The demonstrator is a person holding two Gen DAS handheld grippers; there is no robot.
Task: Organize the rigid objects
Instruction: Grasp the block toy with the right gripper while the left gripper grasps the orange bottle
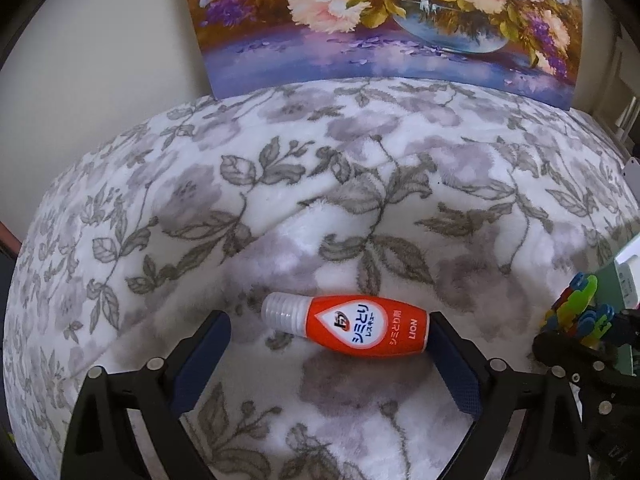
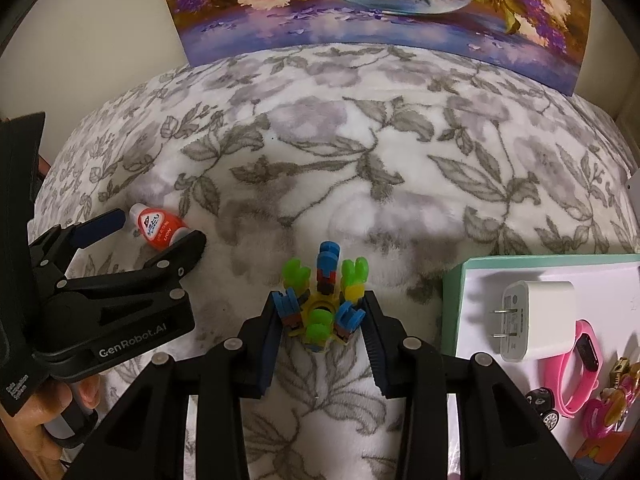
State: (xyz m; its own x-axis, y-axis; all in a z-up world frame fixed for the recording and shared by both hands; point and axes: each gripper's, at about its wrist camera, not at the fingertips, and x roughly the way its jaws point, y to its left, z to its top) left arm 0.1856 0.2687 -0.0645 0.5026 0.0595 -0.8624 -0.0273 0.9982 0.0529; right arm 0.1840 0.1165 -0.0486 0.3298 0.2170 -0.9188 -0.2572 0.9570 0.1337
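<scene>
your left gripper (image 1: 328,336) spread, 1 orange plastic stain-remover bottle (image 1: 348,328) lying between fingers on blanket | your right gripper (image 2: 320,316) pinching 1 green-blue-yellow plastic clip toy (image 2: 320,300), centre-near | 1 white tray (image 2: 472,280) right: 1 white charger (image 2: 536,320), 1 pink watch (image 2: 580,372)

your tray (image 2: 454,280) runs off the right edge — the pink band (image 2: 576,376) and trinkets there are cropped, and the charger's (image 2: 536,320) print is too small to read.

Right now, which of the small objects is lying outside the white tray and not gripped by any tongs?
The orange stain-remover bottle with the clear ribbed cap: it lies on its side on the floral blanket, between the open left tongs.
</scene>
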